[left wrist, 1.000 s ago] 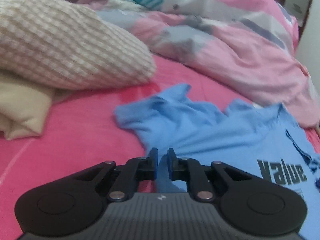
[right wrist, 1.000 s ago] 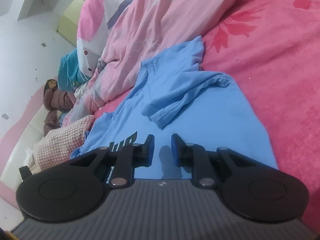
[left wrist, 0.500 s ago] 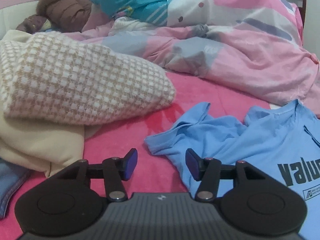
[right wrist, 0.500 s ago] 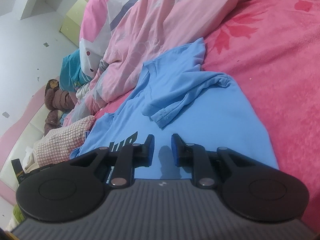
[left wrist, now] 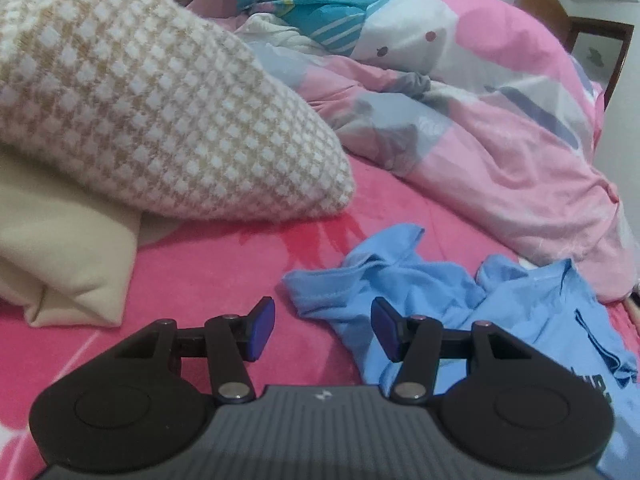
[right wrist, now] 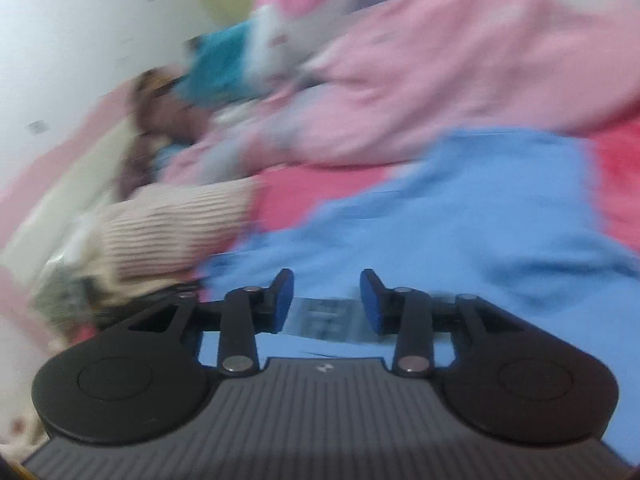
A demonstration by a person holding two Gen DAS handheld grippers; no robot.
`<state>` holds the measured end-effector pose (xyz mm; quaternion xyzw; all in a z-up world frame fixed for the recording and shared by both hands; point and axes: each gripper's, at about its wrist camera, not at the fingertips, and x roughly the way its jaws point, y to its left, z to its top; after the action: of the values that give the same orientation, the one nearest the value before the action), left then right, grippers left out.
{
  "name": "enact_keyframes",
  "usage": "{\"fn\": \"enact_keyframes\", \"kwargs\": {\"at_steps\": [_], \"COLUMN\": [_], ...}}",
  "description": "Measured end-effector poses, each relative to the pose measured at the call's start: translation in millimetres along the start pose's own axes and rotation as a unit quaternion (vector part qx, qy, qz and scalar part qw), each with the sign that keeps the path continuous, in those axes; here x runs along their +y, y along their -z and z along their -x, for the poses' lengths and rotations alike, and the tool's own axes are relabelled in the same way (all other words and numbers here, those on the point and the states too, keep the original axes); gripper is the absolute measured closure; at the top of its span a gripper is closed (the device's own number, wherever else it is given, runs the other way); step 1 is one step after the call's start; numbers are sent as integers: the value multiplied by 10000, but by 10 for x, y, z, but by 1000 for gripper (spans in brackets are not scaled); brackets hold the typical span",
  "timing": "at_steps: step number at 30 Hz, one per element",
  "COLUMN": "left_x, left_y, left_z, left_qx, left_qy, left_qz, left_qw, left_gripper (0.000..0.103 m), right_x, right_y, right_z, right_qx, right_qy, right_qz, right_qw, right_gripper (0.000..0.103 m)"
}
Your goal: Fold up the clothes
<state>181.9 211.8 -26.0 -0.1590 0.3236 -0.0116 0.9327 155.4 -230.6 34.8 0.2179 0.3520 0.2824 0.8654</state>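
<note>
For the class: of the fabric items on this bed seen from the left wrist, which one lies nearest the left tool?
The blue T-shirt: its crumpled sleeve lies just ahead of the open left tool, while the checked pillow and pink duvet lie farther back.

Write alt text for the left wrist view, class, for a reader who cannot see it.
An open left tool hangs empty over a pink bedsheet, its pads either side of a crumpled sleeve of a blue T-shirt. A checked cushion on cream fabric sits to the left, with a pink duvet heaped behind.
</note>
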Motion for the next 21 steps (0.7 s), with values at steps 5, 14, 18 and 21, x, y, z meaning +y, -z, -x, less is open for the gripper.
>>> {"fn": "enact_keyframes", "kwargs": {"at_steps": [5, 14, 18, 21], "left_x": [93, 112, 128, 133], "left_y": [9, -3, 0, 5], "left_z": [-133, -198, -183, -162], "left_qx": [-67, -170, -238, -303], "left_qy": [26, 341, 357, 375], "left_qz": [68, 106, 181, 182], "left_qw": [10000, 9992, 9989, 9987], "left_gripper": [46, 57, 63, 69], "right_x": [435, 693, 697, 722], "right_y": [-332, -566, -679, -716], "right_z": [-817, -1797, -2285, -2584], "right_qx": [542, 1092, 1367, 1539], "right_qy": [-486, -503, -239, 44], "right_qz": [-21, -70, -331, -387], "right_qw": [9973, 9927, 9898, 9873], "right_gripper": [63, 63, 63, 63]}}
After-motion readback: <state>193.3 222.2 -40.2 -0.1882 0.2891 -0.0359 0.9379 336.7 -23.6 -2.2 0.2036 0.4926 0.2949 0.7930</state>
